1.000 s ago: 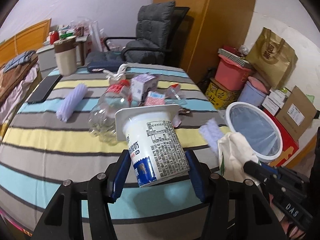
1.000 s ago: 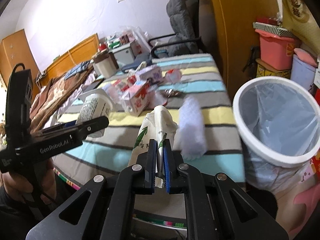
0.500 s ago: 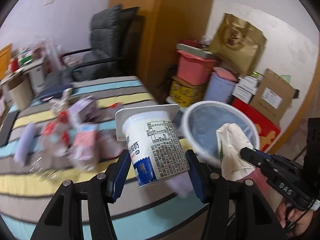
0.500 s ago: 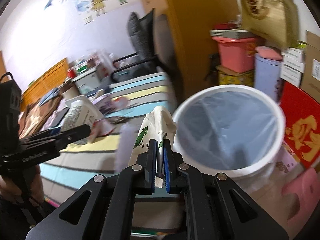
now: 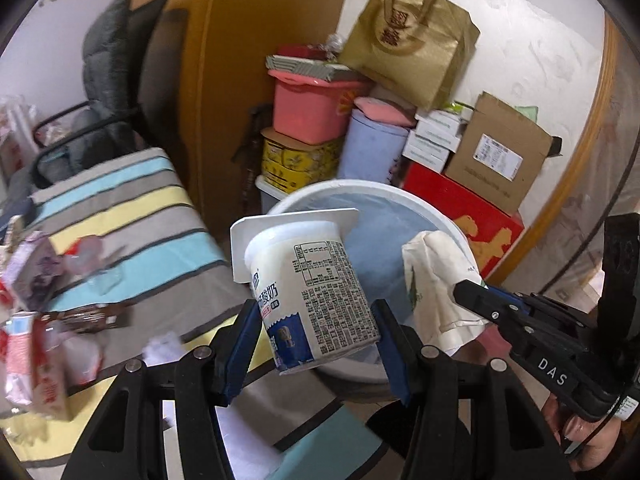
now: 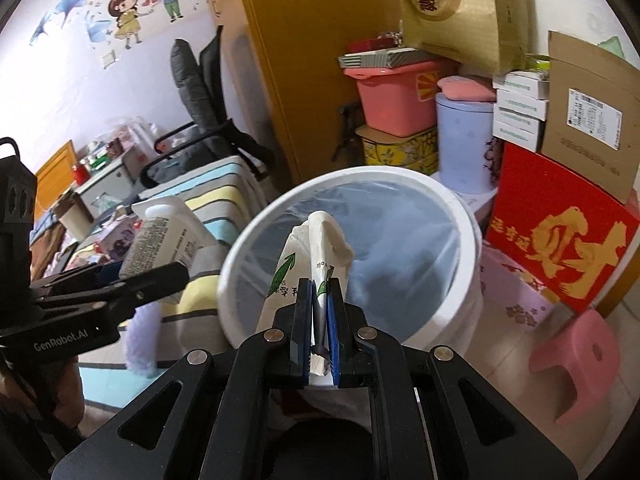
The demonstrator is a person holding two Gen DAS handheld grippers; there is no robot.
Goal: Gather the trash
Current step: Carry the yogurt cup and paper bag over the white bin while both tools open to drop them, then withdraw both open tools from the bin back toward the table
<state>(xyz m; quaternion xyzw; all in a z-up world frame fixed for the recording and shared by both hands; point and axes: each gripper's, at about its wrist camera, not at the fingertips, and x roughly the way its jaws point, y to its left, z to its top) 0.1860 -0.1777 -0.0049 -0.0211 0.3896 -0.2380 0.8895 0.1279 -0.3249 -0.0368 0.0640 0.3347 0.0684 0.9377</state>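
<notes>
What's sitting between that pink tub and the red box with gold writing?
A pale blue bin with a pink lid stands between the pink tub and the red box; the right wrist view shows it best.

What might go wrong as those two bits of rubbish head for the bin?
The white printed yoghurt cup sits tilted in the left gripper, near the white lined bin's rim, so it could fall outside. The crumpled white paper bag in the right gripper is light and might catch on the rim.
</notes>
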